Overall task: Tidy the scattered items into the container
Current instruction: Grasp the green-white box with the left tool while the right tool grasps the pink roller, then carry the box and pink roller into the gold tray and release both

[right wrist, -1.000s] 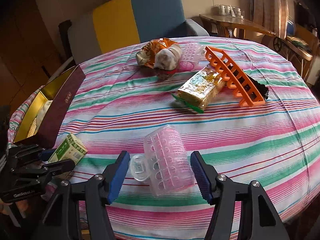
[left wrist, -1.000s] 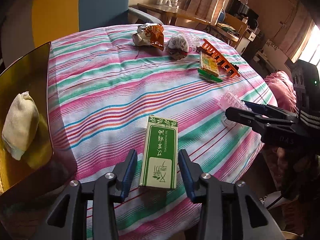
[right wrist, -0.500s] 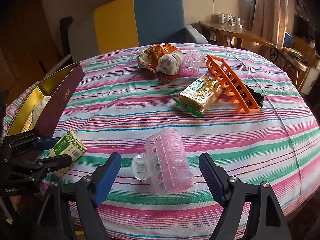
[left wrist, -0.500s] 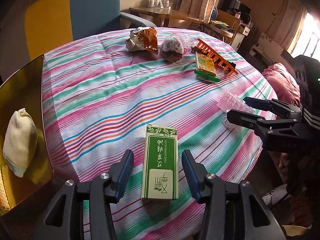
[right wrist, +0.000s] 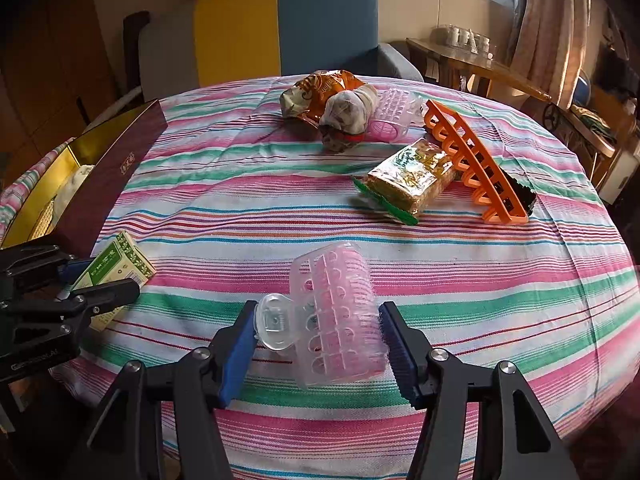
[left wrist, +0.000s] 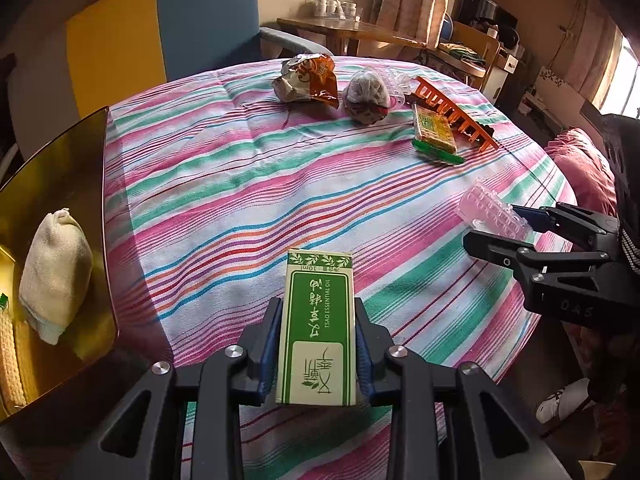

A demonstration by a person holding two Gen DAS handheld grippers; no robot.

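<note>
Left hand-held gripper (left wrist: 316,344) is clamped on the green essential-oil box (left wrist: 318,328), just right of the gold container (left wrist: 60,184) at the desk (left wrist: 248,184) edge. Right hand-held gripper (right wrist: 316,344) squeezes the pink hair roller (right wrist: 336,316). Way past the container sit snack packs (right wrist: 408,180) and an orange rack (right wrist: 476,164).

A round counter (right wrist: 440,248) under a pink, green and white striped cloth is carrying everything. A green box (left wrist: 318,330) is lying between the left claw's (left wrist: 318,344) pads, and a clear pink hair roller (right wrist: 340,320) is sitting between the right claw's (right wrist: 318,344) pads. Far ahead of both claws, an orange snack bag (right wrist: 316,90), a tied pouch (right wrist: 348,114), a second roller (right wrist: 394,120), a biscuit packet (right wrist: 412,178) and an orange rack (right wrist: 476,164) are clustering. A gold-lined box (left wrist: 60,184) is resting left of the left claw.
</note>
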